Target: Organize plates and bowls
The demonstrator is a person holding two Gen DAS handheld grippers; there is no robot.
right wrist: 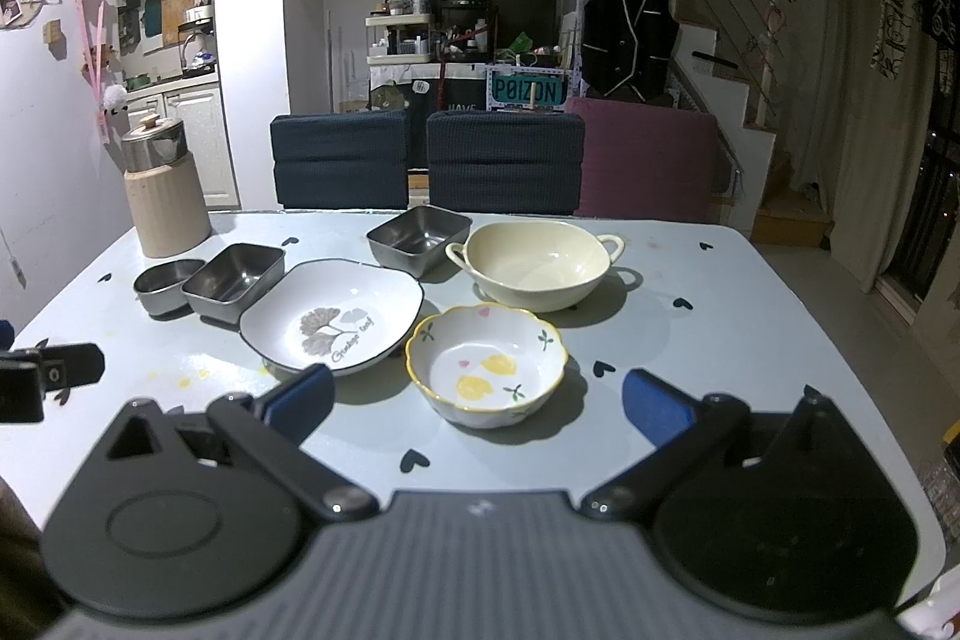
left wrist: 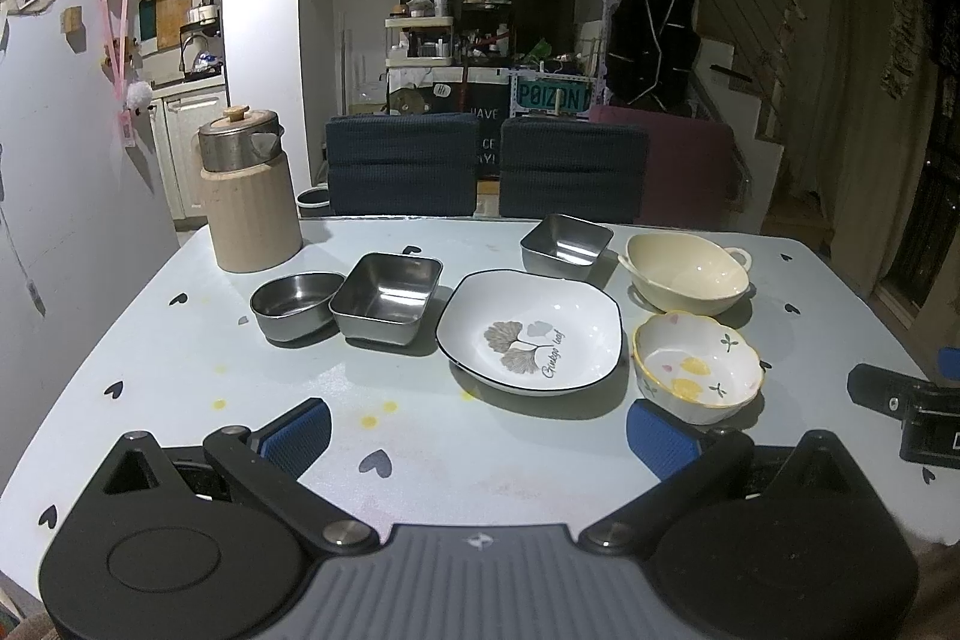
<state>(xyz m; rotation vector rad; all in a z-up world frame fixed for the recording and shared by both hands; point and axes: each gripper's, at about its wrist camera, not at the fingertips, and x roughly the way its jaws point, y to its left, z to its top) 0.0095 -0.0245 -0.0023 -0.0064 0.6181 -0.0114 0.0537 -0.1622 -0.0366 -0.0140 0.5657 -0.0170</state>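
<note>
Laid out on the pale blue tabletop (left wrist: 180, 358), which is printed with small dark hearts, are six dishes. Three are of brushed steel: a round bowl (left wrist: 295, 304) touching a square tin (left wrist: 387, 297) at the left, and a second tin (left wrist: 566, 244) farther back. A white glazed plate (left wrist: 531, 331) with rounded corners, a dark rim and a leaf print is set in the middle. To its right a cream ceramic bowl (left wrist: 687, 273) with two loop handles is seen, and nearer the cameras a scalloped bowl (right wrist: 485, 365), yellow-rimmed and painted with lemons. A ribbed beige canister (left wrist: 249, 196) with a metal top stands at the far left corner.

Both grippers are held low over the near edge. The left gripper (left wrist: 480, 430) is spread wide, its blue-padded jaws gripping nothing. The right gripper (right wrist: 477, 400) is likewise spread wide, the scalloped bowl lying just ahead between its jaws, not touched.
</note>
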